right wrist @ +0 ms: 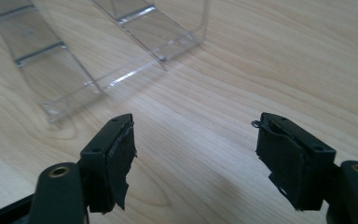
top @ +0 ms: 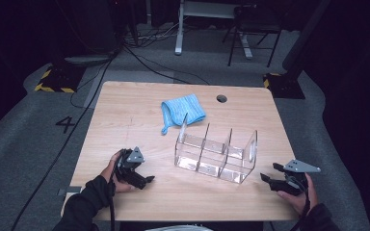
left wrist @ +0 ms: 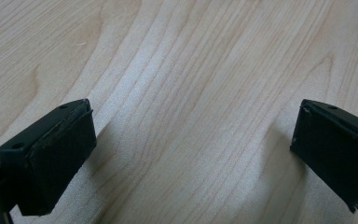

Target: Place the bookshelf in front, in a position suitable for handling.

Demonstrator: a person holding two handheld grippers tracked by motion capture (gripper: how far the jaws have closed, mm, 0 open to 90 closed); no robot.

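Note:
A clear acrylic divider rack [top: 217,156] stands on the wooden table [top: 135,106], right of centre. Behind it lies a folded blue cloth [top: 183,111]. My left gripper [top: 147,180] rests low over the table's front left, held by a hand, its jaws wide apart with only bare wood [left wrist: 191,116] between them. My right gripper [top: 269,175] sits at the front right, just right of the rack, open and holding nothing. In the right gripper view the rack's near corner [right wrist: 121,56] lies a short way ahead of the open jaws.
A round cable hole [top: 221,98] is in the table near its back edge. Beyond the table, on the grey floor, are cables [top: 144,57], a desk leg [top: 178,33] and a chair [top: 253,29]. The table edge runs close below both hands.

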